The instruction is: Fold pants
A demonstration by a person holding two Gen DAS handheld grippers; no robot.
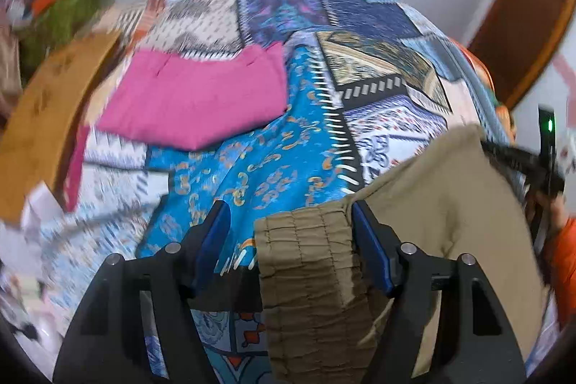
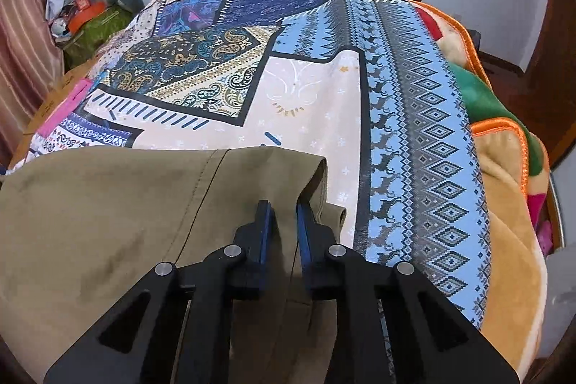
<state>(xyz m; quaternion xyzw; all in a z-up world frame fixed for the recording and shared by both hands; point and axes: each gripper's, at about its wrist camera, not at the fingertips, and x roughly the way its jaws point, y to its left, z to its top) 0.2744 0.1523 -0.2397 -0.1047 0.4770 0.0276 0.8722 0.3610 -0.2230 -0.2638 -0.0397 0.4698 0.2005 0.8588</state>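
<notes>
The left gripper [image 1: 291,215] stands wide, its blue pads [image 1: 370,240] spread apart, and the gathered elastic waistband [image 1: 309,261] of the khaki pants [image 1: 446,204] runs up between them, lying against the right-hand pad and clear of the other; through the blur I cannot tell whether anything pinches it. The right gripper [image 2: 284,207] is nearly closed, its pads drawn close on a fold of the same pants [image 2: 108,204] near a hemmed edge, the cloth bunching just past the fingertips. The pants lie spread over the near part of the bed, on a patchwork bedsheet [image 2: 316,89] of blue, cream and paisley panels. Farther up the bed on the left lies a folded pink garment [image 1: 194,96], well apart from the pants. Along the bed's right edge sits a plush blanket [image 2: 504,168] with orange trim. At the far left a heap of clutter [image 2: 93,9] rests beside a striped curtain [image 2: 21,42].
</notes>
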